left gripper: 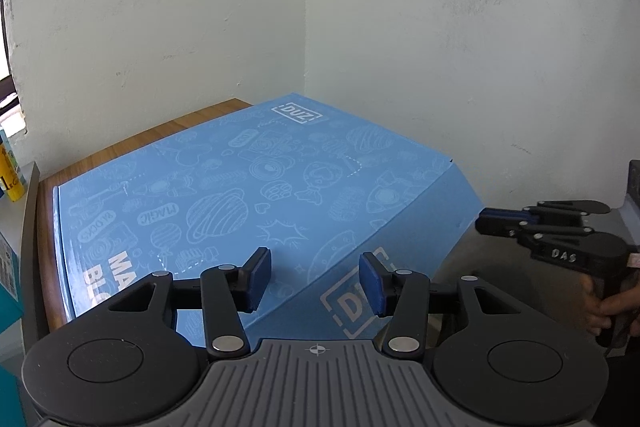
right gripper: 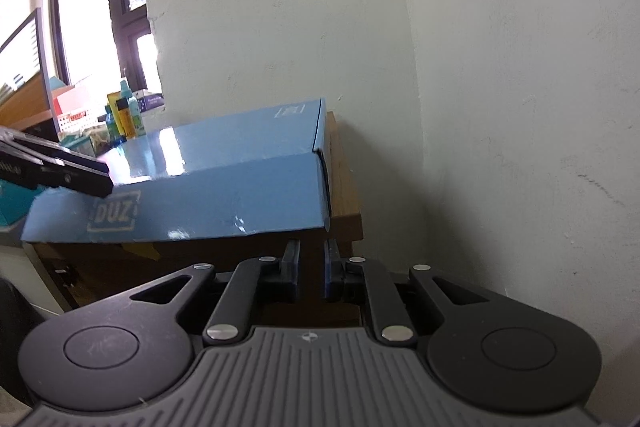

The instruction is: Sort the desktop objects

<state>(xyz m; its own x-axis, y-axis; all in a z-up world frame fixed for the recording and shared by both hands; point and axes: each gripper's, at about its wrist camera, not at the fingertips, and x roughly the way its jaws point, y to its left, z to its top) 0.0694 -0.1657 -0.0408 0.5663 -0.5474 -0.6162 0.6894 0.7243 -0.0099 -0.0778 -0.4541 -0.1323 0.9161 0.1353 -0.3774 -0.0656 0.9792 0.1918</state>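
A large flat blue DUZ box (left gripper: 256, 195) lies on a wooden desk (left gripper: 192, 119) in the corner of two white walls. My left gripper (left gripper: 316, 283) is open and empty, hovering above the box's near edge. My right gripper (right gripper: 312, 275) has a narrow gap between its pads and holds nothing; it sits below and in front of the box's right corner (right gripper: 320, 195). In the left wrist view the right gripper (left gripper: 486, 221) shows at the right, beside the box, held by a hand. The left gripper's fingers (right gripper: 80, 177) show at the left of the right wrist view.
Several bottles (right gripper: 124, 115) and small boxes stand on the desk's far left by a window. A yellow bottle (left gripper: 10, 171) and a teal box (left gripper: 8, 291) sit at the left edge. White walls (left gripper: 440, 47) close in behind and to the right.
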